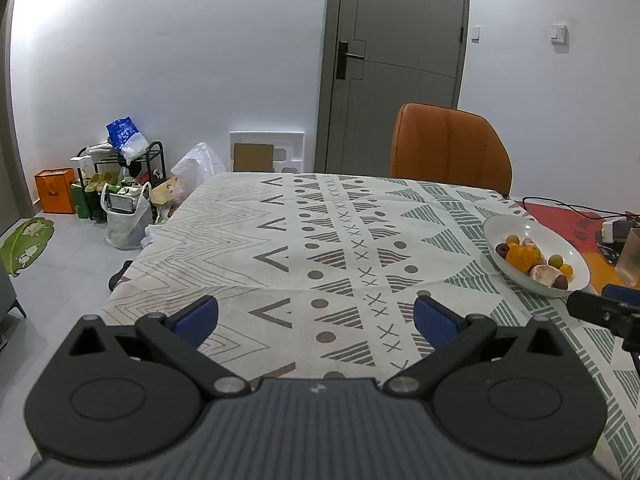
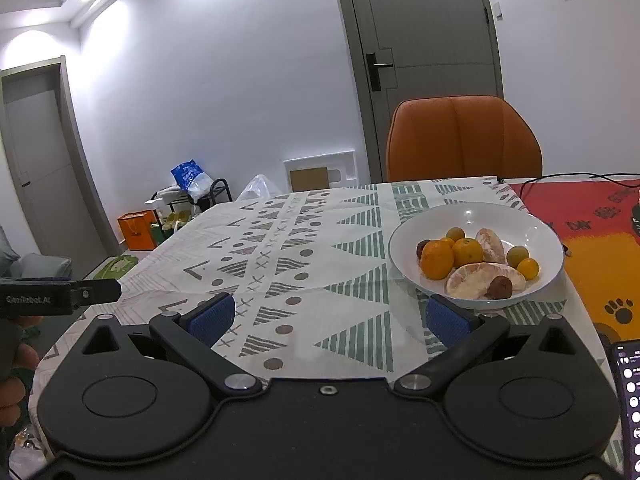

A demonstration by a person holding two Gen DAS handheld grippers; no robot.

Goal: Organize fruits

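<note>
Fruit bowl just beyond right hand-held gripper

Fruits heaped in white bowl; pomelo, probably.

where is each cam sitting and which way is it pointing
Left wrist: sits on the left gripper, looks across the table toward the door and chair; the bowl lies far right; the right gripper's tip shows at the right edge.
Right wrist: sits on the right gripper, faces the same way with the bowl just ahead; a hand holding the left gripper shows at the left edge.
Shared: table, bowl, chair, door.
</note>
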